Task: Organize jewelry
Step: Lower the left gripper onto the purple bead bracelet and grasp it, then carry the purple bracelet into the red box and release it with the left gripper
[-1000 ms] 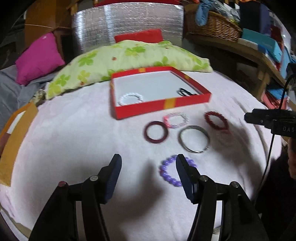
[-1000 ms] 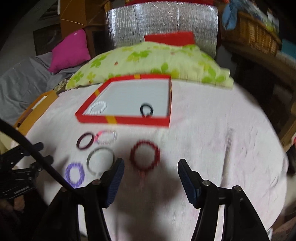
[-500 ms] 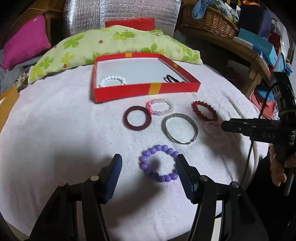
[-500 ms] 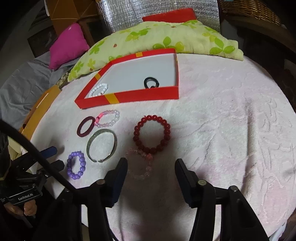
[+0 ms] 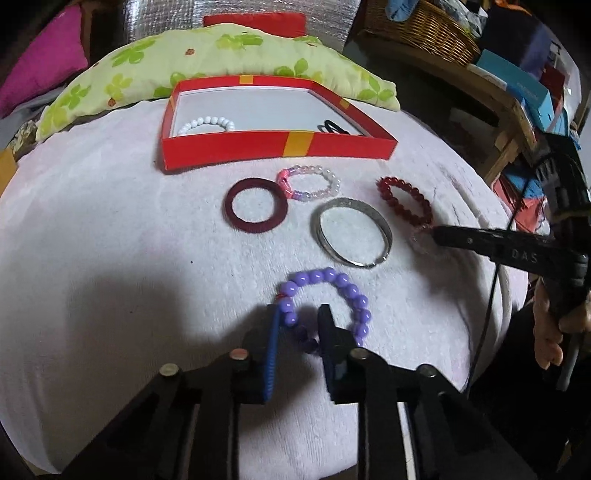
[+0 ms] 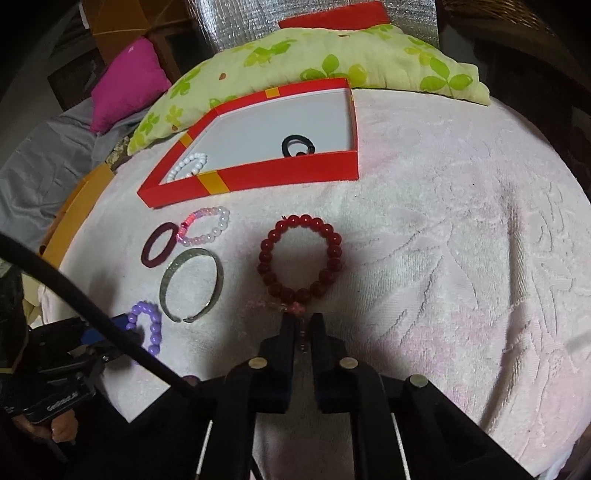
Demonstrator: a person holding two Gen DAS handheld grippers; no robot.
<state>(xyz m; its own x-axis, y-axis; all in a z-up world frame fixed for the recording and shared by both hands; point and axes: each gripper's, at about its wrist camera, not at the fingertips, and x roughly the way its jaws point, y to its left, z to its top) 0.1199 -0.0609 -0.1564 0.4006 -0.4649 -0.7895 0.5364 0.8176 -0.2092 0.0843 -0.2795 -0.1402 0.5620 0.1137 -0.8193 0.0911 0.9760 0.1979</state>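
Note:
A red box (image 5: 229, 149) (image 6: 258, 173) holds a white bead bracelet (image 5: 207, 123) and a black ring (image 5: 332, 127). On the pink towel lie a maroon ring (image 5: 256, 210), a pink-white bracelet (image 5: 310, 182), a silver bangle (image 5: 351, 230) and a red bead bracelet (image 6: 300, 258). My left gripper (image 5: 299, 325) is shut on the near side of the purple bead bracelet (image 5: 332, 295). My right gripper (image 6: 302, 325) is shut on a pale pink bead bracelet (image 6: 291, 308) just in front of the red one.
A green-leaf pillow (image 5: 221, 62) lies behind the box. A magenta cushion (image 6: 125, 85) sits at the far left. A wicker basket (image 5: 417, 26) and boxes stand on a wooden shelf at the right. The towel's edge drops off near both grippers.
Both grippers have moved forward and down and closed: the left onto the purple bracelet, the right onto the pale pink bracelet. Both were open half a second ago.

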